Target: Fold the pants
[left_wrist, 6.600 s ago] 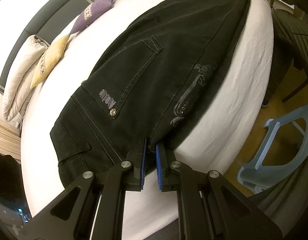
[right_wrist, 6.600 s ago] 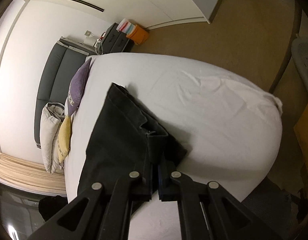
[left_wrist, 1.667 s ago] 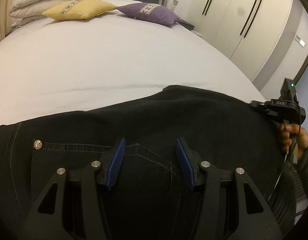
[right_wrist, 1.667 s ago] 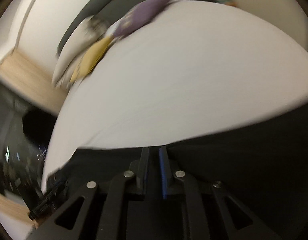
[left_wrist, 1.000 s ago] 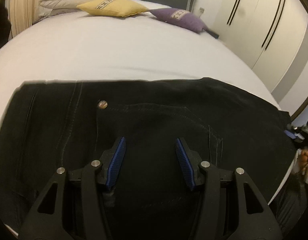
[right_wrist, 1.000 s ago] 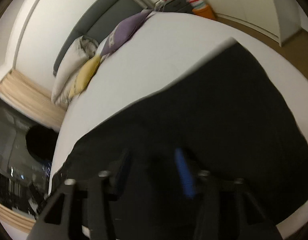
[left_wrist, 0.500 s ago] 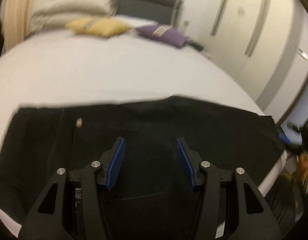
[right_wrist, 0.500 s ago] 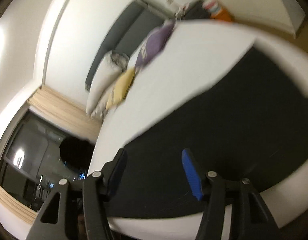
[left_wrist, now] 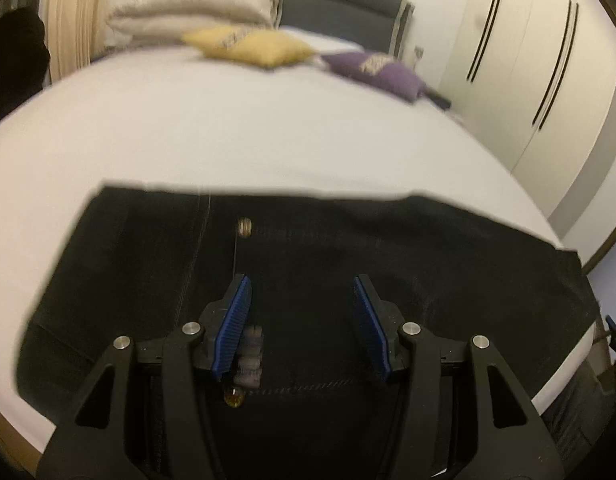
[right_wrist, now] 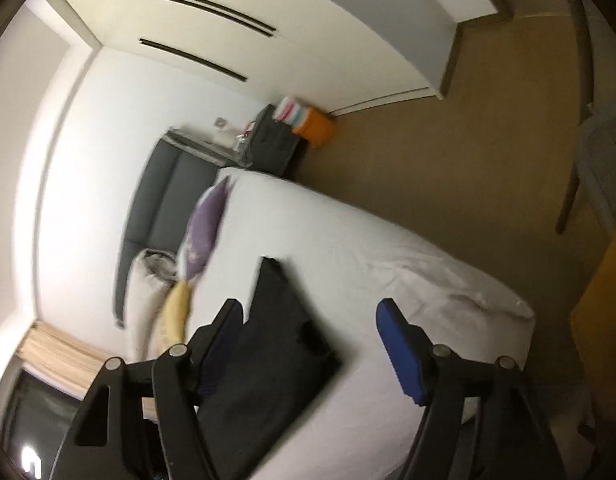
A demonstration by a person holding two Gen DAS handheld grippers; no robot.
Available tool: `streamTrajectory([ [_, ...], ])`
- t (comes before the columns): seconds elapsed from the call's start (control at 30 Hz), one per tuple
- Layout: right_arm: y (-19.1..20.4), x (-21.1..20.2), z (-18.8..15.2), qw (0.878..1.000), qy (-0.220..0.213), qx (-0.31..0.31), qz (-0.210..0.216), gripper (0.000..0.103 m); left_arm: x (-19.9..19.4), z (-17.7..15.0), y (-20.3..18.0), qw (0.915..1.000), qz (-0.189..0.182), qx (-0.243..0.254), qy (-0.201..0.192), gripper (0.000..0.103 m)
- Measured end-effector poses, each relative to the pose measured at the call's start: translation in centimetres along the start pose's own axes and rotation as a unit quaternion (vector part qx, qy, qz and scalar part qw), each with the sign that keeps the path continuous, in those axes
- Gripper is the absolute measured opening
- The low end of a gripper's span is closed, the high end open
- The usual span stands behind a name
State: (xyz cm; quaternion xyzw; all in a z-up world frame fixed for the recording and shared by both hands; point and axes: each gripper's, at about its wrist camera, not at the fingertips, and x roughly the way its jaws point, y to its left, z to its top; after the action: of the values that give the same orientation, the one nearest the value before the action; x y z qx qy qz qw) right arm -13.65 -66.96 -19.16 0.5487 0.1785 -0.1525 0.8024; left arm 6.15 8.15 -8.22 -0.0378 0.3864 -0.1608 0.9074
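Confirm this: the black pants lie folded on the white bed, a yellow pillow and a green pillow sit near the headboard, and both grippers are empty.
One detail is wrong: the second pillow is purple, not green, as the left wrist view shows. The pants, bed, yellow pillow and empty left gripper and right gripper stand.

Pants (left_wrist: 308, 280) now folded shorter — right tongs (right_wrist: 312, 344) released, opening, swung away.

L tongs (left_wrist: 302, 320) apart; R tongs (right_wrist: 312, 344) opening, empty

Black matt denim pants (left_wrist: 388, 248) with a shiny metal rivet (left_wrist: 244, 227) lie on a smooth white cloth bedsheet (left_wrist: 228, 140); ribbed blue pads (left_wrist: 233, 328), possibly rubber.
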Motion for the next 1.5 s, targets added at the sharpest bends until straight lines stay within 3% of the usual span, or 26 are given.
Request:
streamTrajectory([
  [0.1, 0.5, 1.4, -1.7, 0.999, 0.043, 0.012, 0.001, 0.072, -0.1, 1.8, -1.3, 1.0000, -0.001, 0.002, -0.005, 0.051],
  [0.27, 1.4, 5.9, -5.3, 0.995, 0.086, 0.050, -0.002, 0.072, 1.4, 1.9, -4.0, 0.9993, -0.025, 0.023, 0.014, 0.051],
  [0.43, 1.2, 6.9, -5.6, 0.993, 0.079, 0.087, 0.001, 0.073, 3.5, 1.0, -5.2, 0.9986, -0.034, 0.021, 0.034, 0.051],
  [0.6, 2.0, 7.4, -5.5, 0.993, 0.087, 0.084, -0.005, 0.073, 6.4, 0.0, -5.2, 0.9978, -0.034, 0.005, 0.056, 0.051],
  [0.9, 2.3, 6.6, -5.6, 0.985, 0.095, 0.137, 0.039, 0.070, 6.9, -0.6, -5.3, 0.9978, -0.031, 0.009, 0.058, 0.051],
  [1.1, 3.1, 7.1, -5.7, 0.983, 0.089, 0.155, 0.039, 0.065, 7.3, -0.7, -5.7, 0.9980, -0.021, 0.019, 0.057, 0.051],
  [1.2, 3.1, 8.0, -5.8, 0.982, 0.085, 0.163, 0.042, 0.052, 7.5, -0.9, -6.2, 0.9979, -0.011, 0.028, 0.058, 0.051],
  [1.3, 2.8, 8.8, -6.1, 0.979, 0.081, 0.179, 0.049, 0.031, 7.5, -0.8, -6.2, 0.9979, -0.010, 0.024, 0.059, 0.051],
  [1.37, 2.5, 9.3, -6.3, 0.979, 0.077, 0.184, 0.048, 0.011, 7.3, -0.6, -6.2, 0.9979, -0.007, 0.017, 0.062, 0.051],
  [1.5, 2.5, 9.1, -6.8, 0.980, 0.062, 0.181, 0.046, 0.007, 6.2, 0.4, -6.9, 0.9980, -0.017, -0.001, 0.060, 0.051],
])
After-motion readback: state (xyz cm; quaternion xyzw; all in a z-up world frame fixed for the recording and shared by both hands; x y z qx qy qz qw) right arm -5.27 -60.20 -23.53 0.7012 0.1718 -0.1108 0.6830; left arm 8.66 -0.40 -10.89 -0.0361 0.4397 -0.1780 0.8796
